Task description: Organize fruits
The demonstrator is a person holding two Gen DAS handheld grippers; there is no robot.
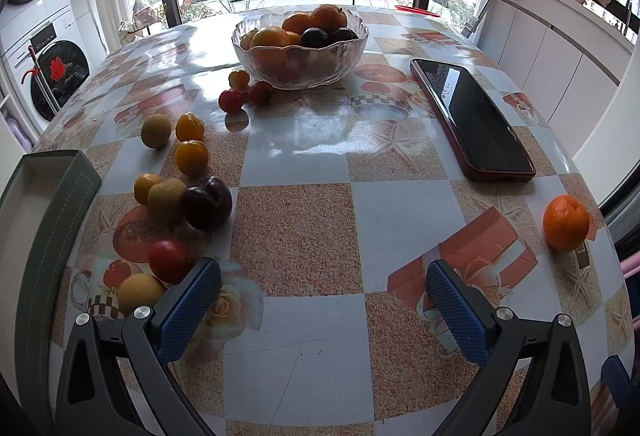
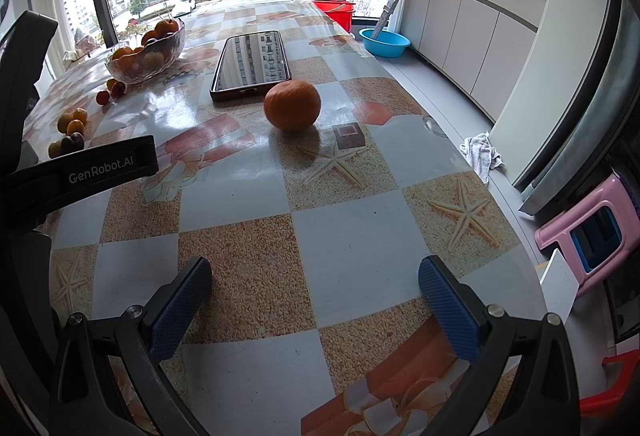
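A glass bowl [image 1: 300,51] [image 2: 146,53] at the far side of the table holds oranges and dark plums. Several small loose fruits lie to its front left: red tomatoes [image 1: 231,100], yellow ones [image 1: 191,155], a dark plum [image 1: 207,201], a red tomato [image 1: 170,260] near my left finger. One orange [image 1: 566,222] [image 2: 292,110] sits alone at the right. My left gripper [image 1: 324,284] is open over the table with nothing between its pads. My right gripper [image 2: 316,290] is also open and empty, a short way before the orange.
A dark phone [image 1: 472,117] [image 2: 252,60] lies between bowl and orange. A grey-green box [image 1: 52,220] sits at the left edge. The left gripper's body [image 2: 80,171] shows at left in the right wrist view. The table edge drops at right toward a pink stool [image 2: 592,232] and basins [image 2: 384,41].
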